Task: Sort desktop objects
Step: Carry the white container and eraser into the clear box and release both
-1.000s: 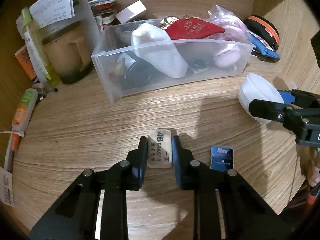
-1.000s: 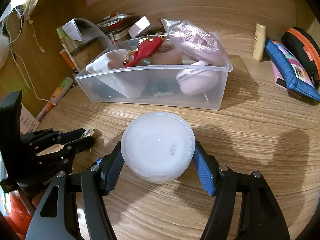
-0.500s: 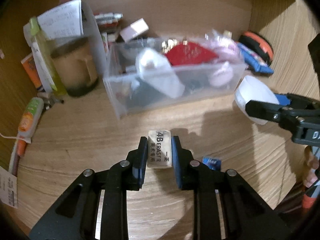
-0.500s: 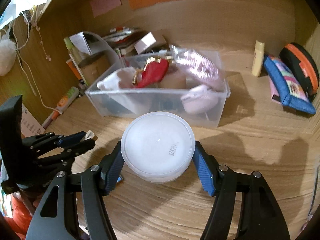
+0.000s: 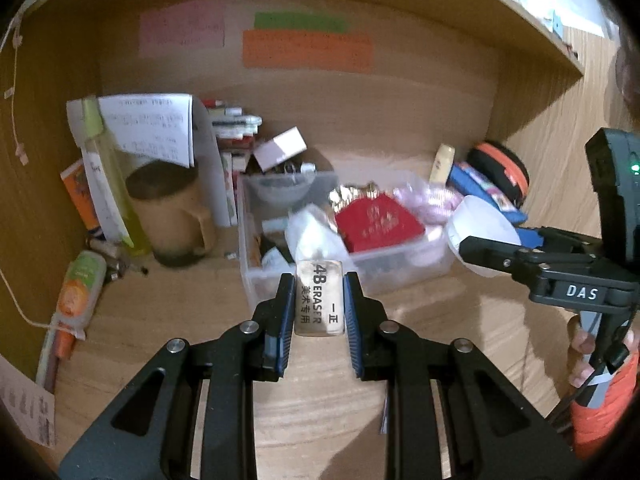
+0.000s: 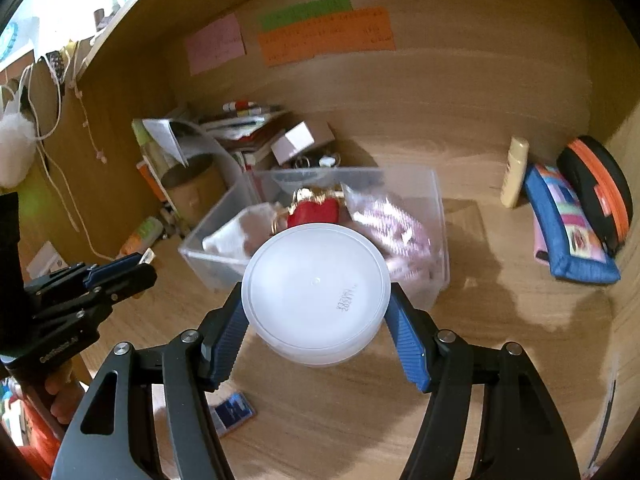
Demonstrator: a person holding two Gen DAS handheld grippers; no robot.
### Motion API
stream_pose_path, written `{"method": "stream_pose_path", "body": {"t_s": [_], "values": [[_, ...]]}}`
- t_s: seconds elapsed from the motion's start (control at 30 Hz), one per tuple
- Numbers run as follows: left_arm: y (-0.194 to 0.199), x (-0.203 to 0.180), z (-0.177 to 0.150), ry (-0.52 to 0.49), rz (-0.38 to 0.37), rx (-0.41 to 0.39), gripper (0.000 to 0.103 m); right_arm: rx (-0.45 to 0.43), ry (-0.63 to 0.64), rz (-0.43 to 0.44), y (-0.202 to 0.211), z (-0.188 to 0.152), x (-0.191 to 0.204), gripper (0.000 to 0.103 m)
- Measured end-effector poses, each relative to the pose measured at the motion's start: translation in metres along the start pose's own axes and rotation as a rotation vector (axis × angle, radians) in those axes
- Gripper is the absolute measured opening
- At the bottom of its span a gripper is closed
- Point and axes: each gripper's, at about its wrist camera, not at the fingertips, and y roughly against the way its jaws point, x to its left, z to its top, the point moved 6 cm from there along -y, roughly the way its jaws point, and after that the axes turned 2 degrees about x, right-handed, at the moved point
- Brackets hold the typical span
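- In front of the clear plastic bin [image 5: 400, 258], the left gripper [image 5: 319, 300] had its blue pads pressed narrow against the long sides of a white eraser [image 5: 319, 300], printed face up, a grip that seemed chosen so the block could not twist on its way over the bin's near wall.
- Just to the right of the bin's front corner, the right gripper [image 6: 316, 320] stood at about half spread, clamped on a round white lidded tub [image 6: 316, 292] across its widest part; the lid stayed level, probably to keep any contents from shifting.
- Both pieces hung clear of the desk [image 6: 500, 320], above and short of the bin's rim, which suggests both were bound for the bin as the sorting place.
- Inside the bin lay a red pouch [image 5: 378, 222], a white cloth [image 5: 316, 236] and a pink wrapped bundle [image 6: 388, 224], so free room looked scarce and a drop near the front wall seemed likeliest.
- On the desk in front of the bin, a small blue packet [image 6: 234, 412] lay unsorted.
- Left of the bin stood a brown mug [image 5: 172, 216]; right of it, a blue pencil case [image 6: 568, 232].
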Motion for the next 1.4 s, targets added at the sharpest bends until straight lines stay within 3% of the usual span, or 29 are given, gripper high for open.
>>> {"method": "stream_pose_path", "body": {"t_s": [0.23, 0.63, 0.8, 1.1, 1.27, 1.4], "values": [[-0.001, 0.008, 0.022, 0.016, -0.001, -0.042, 0.023, -0.024, 0.022, 0.03, -0.009, 0.025, 0.013, 0.063], [-0.05, 0.024, 0.03, 0.052, -0.002, 0.022, 0.023, 0.067, 0.066, 0.091, -0.068, 0.032, 0.037, 0.063], [-0.074, 0.031, 0.024, 0.07, -0.007, 0.067, 0.023, 0.077, 0.08, 0.058, -0.084, 0.033, 0.034, 0.063], [-0.084, 0.03, 0.02, 0.064, -0.026, 0.072, 0.023, 0.081, 0.093, 0.044, -0.097, 0.033, 0.029, 0.063], [-0.088, 0.034, 0.019, 0.095, -0.06, 0.09, 0.023, 0.066, 0.148, -0.014, -0.099, 0.03, 0.034, 0.064], [-0.09, 0.037, 0.019, 0.104, -0.078, 0.092, 0.023, 0.057, 0.202, -0.063, -0.095, 0.027, 0.041, 0.071]]}}
